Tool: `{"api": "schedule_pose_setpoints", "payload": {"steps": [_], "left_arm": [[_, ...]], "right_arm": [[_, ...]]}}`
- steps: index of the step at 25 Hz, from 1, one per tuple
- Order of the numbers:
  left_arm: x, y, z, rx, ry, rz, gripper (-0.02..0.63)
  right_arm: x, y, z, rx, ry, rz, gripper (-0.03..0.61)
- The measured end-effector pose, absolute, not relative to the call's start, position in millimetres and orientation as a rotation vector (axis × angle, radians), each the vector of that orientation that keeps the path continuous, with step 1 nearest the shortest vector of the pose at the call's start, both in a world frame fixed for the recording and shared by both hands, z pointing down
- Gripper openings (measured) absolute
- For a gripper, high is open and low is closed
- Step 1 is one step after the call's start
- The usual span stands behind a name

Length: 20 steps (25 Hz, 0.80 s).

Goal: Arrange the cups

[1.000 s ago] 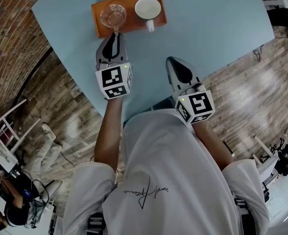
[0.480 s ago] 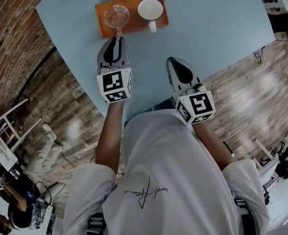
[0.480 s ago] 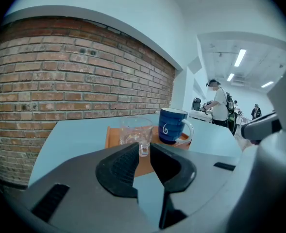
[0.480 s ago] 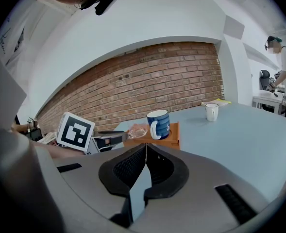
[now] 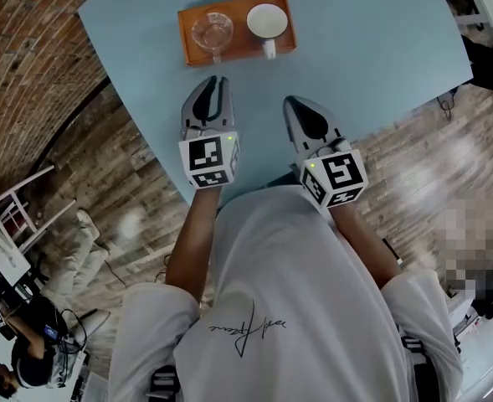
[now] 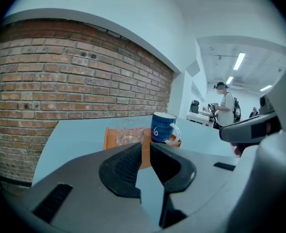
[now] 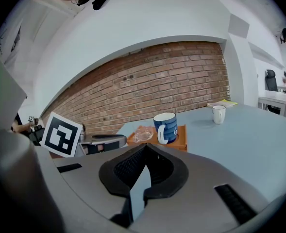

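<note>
Left gripper (image 5: pixel 216 82) has drawn back from the orange tray (image 5: pixel 238 47), jaws slightly apart, empty. Right gripper (image 5: pixel 296 103) closed, empty. Glass cup (image 5: pixel 212 30) and blue mug (image 5: pixel 266 20) stand side by side on the tray; arrangement appears complete.

- Clear glass cup (image 5: pixel 212 30): upright, on the left half of the orange tray (image 5: pixel 238 50).
- Blue mug (image 5: pixel 266 21): white inside, upright, just right of the glass cup on the same tray, handle toward the near tray edge.
</note>
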<state>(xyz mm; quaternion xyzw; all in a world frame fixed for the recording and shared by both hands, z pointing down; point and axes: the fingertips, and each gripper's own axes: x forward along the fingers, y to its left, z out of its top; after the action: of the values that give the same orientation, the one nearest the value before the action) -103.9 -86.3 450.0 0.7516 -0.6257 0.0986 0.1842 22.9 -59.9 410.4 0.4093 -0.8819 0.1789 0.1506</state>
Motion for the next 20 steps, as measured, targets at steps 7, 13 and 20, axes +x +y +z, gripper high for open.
{"api": "schedule_pose_setpoints", "payload": {"steps": [7, 13, 20], "left_arm": [[-99.3, -73.1, 420.2, 2.121, -1.742, 0.189, 0.020], [-93.6, -59.5, 391.5, 2.148, -1.745, 0.185, 0.012], [-86.5, -56.4, 367.4, 2.183, -1.729, 0.159, 0.011]], "right_arm": [[10.6, -60.9, 393.5, 1.117, -2.597, 0.523, 0.020], [6.4, -63.6, 374.2, 1.091, -2.629, 0.525, 0.020], [-1.0, -65.0, 343.2, 0.963, -2.698, 0.465, 0.020]]}}
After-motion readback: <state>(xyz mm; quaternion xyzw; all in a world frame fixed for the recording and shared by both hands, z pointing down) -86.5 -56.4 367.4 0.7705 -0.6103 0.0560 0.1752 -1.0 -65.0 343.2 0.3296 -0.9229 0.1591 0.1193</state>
